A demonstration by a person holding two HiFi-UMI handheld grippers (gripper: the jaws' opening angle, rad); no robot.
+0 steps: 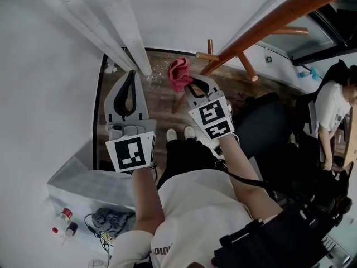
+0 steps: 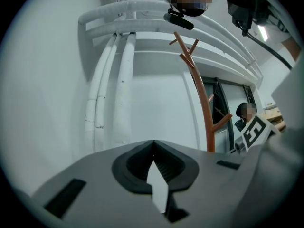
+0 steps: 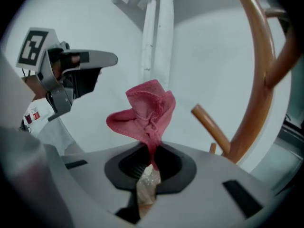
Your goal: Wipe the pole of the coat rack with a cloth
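The right gripper (image 3: 153, 148) has its jaws clamped on a lower corner of the pink cloth (image 3: 145, 113). Most of the fabric stands bunched above the jaws. The left gripper (image 2: 153, 146) is held beside it, jaws closed tip to tip on nothing.

The cloth is not yet touching the pole (image 3: 262, 80) of the coat rack, which rises just to its right, with a peg (image 3: 211, 126) projecting between them.

Recommended procedure:
- Bring the bunched fabric, not the jaw tips, against the pole.
- Approach clear of the peg to avoid snagging.
- Keep the clamp firm, since only a small corner is held.
- Stroke along the pole's length.
- Press lightly, as the rack probably stands free.

The white pipes (image 2: 124, 89) on the wall lie beyond.
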